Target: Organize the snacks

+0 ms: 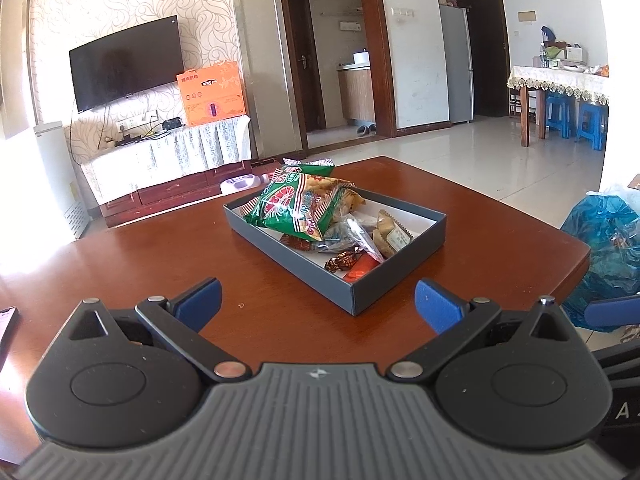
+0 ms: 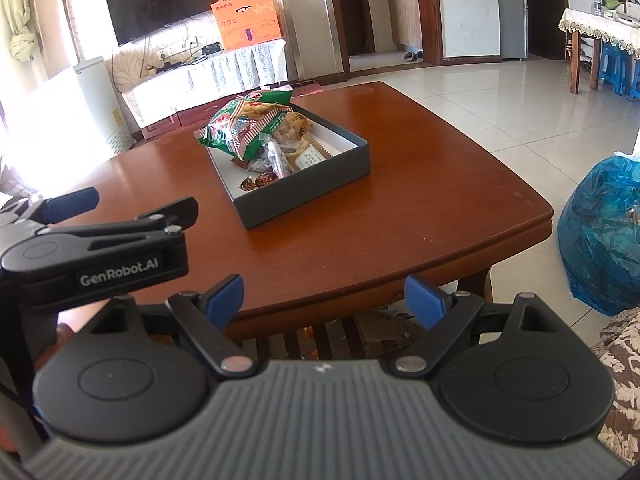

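Note:
A dark grey shallow box point(image 1: 394, 278) point(image 2: 304, 196) with a white floor stands on the brown wooden table point(image 1: 160, 256) point(image 2: 400, 216). Inside it lie a green snack bag point(image 1: 296, 204) point(image 2: 240, 128), wrapped biscuits point(image 1: 394, 232) point(image 2: 308, 156) and small brown wrapped candies point(image 1: 340, 261) point(image 2: 256, 181). My left gripper point(image 1: 318, 302) is open over the table, short of the box's near corner, with nothing between its blue pads. My right gripper point(image 2: 324, 300) is open at the table's near edge, likewise holding nothing. In the right wrist view the left gripper point(image 2: 120, 204) shows from the side, at the left.
A blue plastic bag point(image 1: 604, 248) point(image 2: 600, 232) sits off the table's right side. A phone point(image 1: 6, 332) lies at the table's left edge. Behind are a TV cabinet point(image 1: 172, 168), an orange carton point(image 1: 212, 94), and a dining table with blue stools point(image 1: 560, 112). A shelf shows under the table point(image 2: 360, 336).

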`<move>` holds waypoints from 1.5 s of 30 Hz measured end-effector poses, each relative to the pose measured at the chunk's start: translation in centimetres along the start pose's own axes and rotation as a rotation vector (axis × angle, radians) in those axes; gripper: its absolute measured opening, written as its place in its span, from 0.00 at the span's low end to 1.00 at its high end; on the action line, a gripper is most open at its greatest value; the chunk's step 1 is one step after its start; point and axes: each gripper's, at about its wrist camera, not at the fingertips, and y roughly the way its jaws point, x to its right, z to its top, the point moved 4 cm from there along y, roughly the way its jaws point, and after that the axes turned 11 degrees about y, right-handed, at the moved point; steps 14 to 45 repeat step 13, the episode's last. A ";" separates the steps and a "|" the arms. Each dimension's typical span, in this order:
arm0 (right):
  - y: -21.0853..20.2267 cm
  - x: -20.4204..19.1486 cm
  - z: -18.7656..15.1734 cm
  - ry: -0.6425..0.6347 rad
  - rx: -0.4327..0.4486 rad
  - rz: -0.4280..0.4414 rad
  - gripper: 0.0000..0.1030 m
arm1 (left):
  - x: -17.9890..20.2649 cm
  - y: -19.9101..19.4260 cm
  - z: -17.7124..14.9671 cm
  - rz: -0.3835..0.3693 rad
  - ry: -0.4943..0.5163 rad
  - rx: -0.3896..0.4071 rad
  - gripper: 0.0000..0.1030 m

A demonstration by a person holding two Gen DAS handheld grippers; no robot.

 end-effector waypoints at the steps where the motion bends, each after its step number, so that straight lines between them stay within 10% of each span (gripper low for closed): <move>1: 0.0 0.0 0.0 -0.001 -0.001 0.001 0.86 | 0.0 0.0 0.0 -0.001 0.001 0.001 1.00; 45: 0.0 0.1 0.0 0.001 -0.001 0.001 0.86 | -0.2 0.0 -0.2 -0.003 -0.011 0.016 1.00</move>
